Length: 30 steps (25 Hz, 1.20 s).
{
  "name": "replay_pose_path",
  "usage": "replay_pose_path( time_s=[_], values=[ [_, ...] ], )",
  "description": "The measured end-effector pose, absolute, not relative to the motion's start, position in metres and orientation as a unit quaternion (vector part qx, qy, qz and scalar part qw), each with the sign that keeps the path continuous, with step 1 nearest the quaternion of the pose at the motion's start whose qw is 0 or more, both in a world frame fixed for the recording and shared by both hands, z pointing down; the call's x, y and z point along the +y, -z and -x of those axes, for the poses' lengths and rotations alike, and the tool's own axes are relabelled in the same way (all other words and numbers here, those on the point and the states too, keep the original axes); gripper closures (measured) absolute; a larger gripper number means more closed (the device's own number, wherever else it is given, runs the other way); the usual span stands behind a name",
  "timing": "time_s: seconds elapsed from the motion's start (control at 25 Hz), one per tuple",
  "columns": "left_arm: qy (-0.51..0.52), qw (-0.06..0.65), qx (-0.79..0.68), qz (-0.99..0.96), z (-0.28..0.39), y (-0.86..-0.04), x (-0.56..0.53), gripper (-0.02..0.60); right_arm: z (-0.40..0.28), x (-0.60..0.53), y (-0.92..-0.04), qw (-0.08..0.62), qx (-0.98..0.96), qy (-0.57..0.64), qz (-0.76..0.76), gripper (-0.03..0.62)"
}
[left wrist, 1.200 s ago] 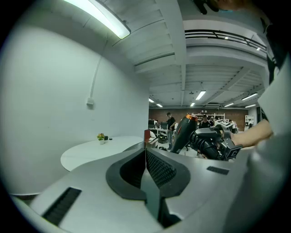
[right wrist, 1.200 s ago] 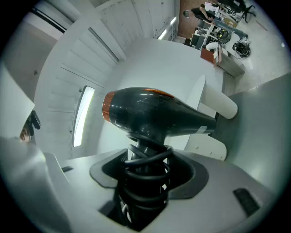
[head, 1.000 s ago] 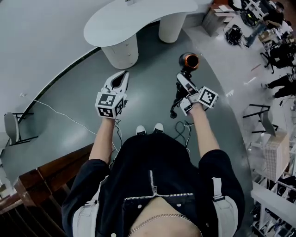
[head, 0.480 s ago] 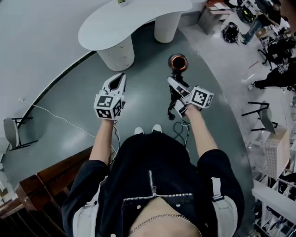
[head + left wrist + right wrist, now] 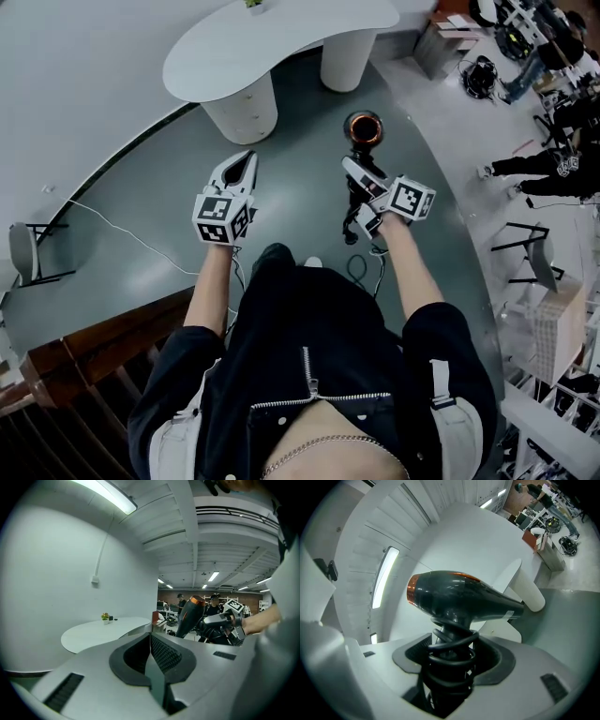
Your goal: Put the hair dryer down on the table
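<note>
A black hair dryer (image 5: 364, 131) with an orange ring is held up in the air, and my right gripper (image 5: 361, 187) is shut on its handle. In the right gripper view the dryer (image 5: 459, 597) stands above the jaws with its coiled cord wound round the handle between them (image 5: 450, 677). My left gripper (image 5: 242, 167) hangs to the left of it, shut and holding nothing (image 5: 152, 667). The left gripper view also shows the dryer (image 5: 192, 616) and right gripper (image 5: 225, 623). The white curved table (image 5: 272, 42) stands ahead on two pedestals, bearing a small plant (image 5: 105, 617).
The dryer's cord (image 5: 361, 267) trails to the grey floor by my feet. A thin cable (image 5: 122, 230) crosses the floor at left near a chair (image 5: 23, 253). A wooden railing (image 5: 84, 356) lies at lower left. Desks, chairs and people (image 5: 553, 103) fill the far right.
The person has stepped toward the table, one leg now forward. Both grippers and the held dryer sit a little nearer the table than a second ago. Neither gripper's grip changed.
</note>
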<state>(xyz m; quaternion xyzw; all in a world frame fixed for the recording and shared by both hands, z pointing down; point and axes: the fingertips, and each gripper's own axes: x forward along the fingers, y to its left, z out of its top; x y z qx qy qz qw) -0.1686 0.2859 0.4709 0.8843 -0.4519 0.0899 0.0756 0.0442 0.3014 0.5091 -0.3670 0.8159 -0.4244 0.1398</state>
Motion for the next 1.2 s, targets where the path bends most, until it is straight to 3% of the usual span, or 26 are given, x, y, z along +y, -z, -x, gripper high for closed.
replay_pose_path(
  time_s=[0.48, 1.2],
  values=[
    [-0.085, 0.09, -0.447, -0.886, 0.147, -0.489, 0.216, 0.558, -0.064, 0.234, -0.522, 0.132, 0.816, 0.424, 0.37, 0.319],
    [-0.092, 0.085, -0.398, -0.909, 0.133, -0.48, -0.015, 0.558, -0.073, 0.026, -0.506, 0.144, 0.8, 0.417, 0.406, 0.319]
  ],
)
